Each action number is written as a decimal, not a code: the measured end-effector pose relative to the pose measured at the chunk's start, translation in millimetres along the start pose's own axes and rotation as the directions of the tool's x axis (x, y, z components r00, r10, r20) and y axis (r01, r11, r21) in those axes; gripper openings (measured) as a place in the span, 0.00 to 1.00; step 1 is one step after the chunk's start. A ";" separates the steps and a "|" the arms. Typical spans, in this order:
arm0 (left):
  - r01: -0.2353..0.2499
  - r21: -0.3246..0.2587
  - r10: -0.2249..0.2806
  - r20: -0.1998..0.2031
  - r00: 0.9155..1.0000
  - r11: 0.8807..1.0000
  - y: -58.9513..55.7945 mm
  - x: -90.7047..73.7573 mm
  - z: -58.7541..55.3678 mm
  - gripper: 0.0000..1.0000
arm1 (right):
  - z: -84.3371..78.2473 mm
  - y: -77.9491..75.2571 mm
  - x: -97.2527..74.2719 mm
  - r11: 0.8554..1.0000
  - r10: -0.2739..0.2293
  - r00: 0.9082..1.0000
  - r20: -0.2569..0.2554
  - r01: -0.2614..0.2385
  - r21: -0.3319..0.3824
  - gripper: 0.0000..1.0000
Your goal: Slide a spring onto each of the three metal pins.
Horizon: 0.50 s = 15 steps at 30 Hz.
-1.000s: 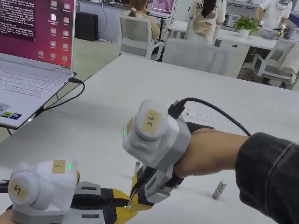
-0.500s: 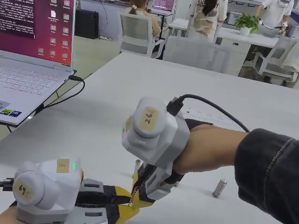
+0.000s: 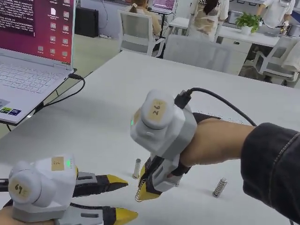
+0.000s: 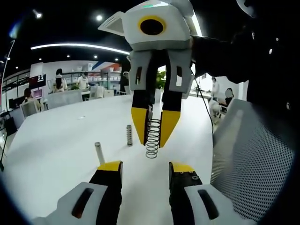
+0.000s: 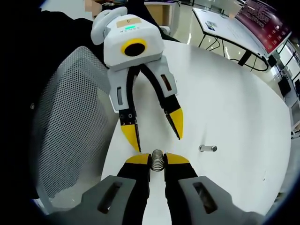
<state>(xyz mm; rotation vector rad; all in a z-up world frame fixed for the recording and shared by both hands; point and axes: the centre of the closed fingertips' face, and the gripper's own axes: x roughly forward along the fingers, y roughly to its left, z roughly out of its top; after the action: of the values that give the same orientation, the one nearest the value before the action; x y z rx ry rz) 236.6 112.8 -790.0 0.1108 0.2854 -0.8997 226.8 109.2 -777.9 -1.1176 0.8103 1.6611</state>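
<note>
Left tongs (image 4: 146, 166) have spread wide; right tongs (image 5: 157, 158) pinch a spring (image 4: 152, 138).

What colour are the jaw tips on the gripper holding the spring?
Yellow, clearest in the left gripper view on the right gripper pinching the spring.

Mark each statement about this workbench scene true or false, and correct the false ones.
1. The right claw grips a spring. True.
2. The left claw is shut on a pin. False: its jaws stand open and hold nothing.
3. A bare metal pin stands upright on the table. True.
4. The laptop is closed. False: the laptop is open, with its screen lit.
</note>
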 end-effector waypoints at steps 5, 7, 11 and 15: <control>-0.028 -0.003 0.028 0.001 1.000 1.000 7.0 -0.3 -1.9 0.46 | -3.2 -5.1 -5.3 1.000 -0.011 1.000 0.002 0.011 0.014 0.09; -0.037 -0.008 0.037 0.007 0.999 0.999 8.8 -0.1 -1.5 0.51 | -4.7 -6.7 -8.0 1.000 -0.015 1.000 0.000 0.015 0.019 0.09; -0.053 -0.011 0.053 0.008 0.999 0.999 12.1 0.0 -1.7 0.61 | -6.8 -11.4 -14.6 0.999 -0.026 1.000 0.004 0.026 0.030 0.09; -0.063 -0.014 0.063 0.010 0.998 0.998 14.5 -0.6 -2.0 0.69 | -9.5 -17.9 -21.1 0.998 -0.042 0.999 0.005 0.042 0.041 0.09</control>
<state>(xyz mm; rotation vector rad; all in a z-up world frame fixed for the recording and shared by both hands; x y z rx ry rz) 247.2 122.6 -792.1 0.1018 0.2766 -0.8355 249.5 99.8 -762.0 -1.0940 0.8089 1.6054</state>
